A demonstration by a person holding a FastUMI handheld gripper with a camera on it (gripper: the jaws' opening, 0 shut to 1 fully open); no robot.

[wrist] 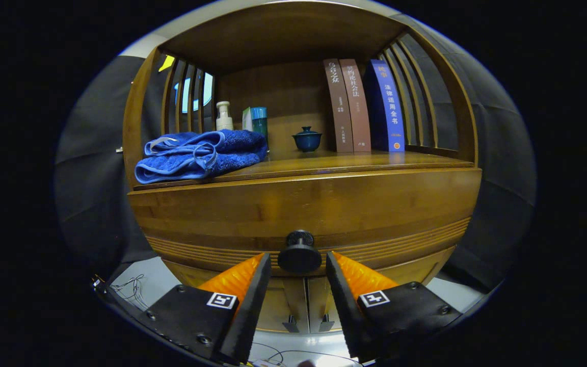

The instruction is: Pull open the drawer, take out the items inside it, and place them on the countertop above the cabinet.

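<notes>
**Here, spread fingers flank the drawer knob**

Here the gripper (298, 265) has its two fingers spread apart, one on either side of the round dark knob (299, 253). A gap shows between each finger and the knob, so neither presses on it. The fingers are wedge-shaped, with ribbed inner faces, and each base carries a small square printed marker.

The knob is a smooth, mushroom-like disc on a short stem, fixed to the centre of the drawer (303, 214) just ahead of the fingertips. The drawer front is varnished wood with a visible grain and a band of fine horizontal grooves along its lower edge. It sits flush with the cabinet, closed.

Beyond and above the fingers lies the countertop (354, 162), a glossy wooden surface under a wooden canopy with slatted sides. To the left of the fingers on that surface rests a folded blue towel (199, 154), plush and soft, edged with lighter trim. Behind the towel stand a pale pump bottle (223, 116) and a small teal box (257, 120). Straight beyond the knob sits a small dark-blue lidded cup (307, 139), rounded and glazed. To the right of it three upright books (362, 106) lean together, two brown and one blue.

Below the fingers, thin wires (130, 286) trail across a pale floor.
</notes>
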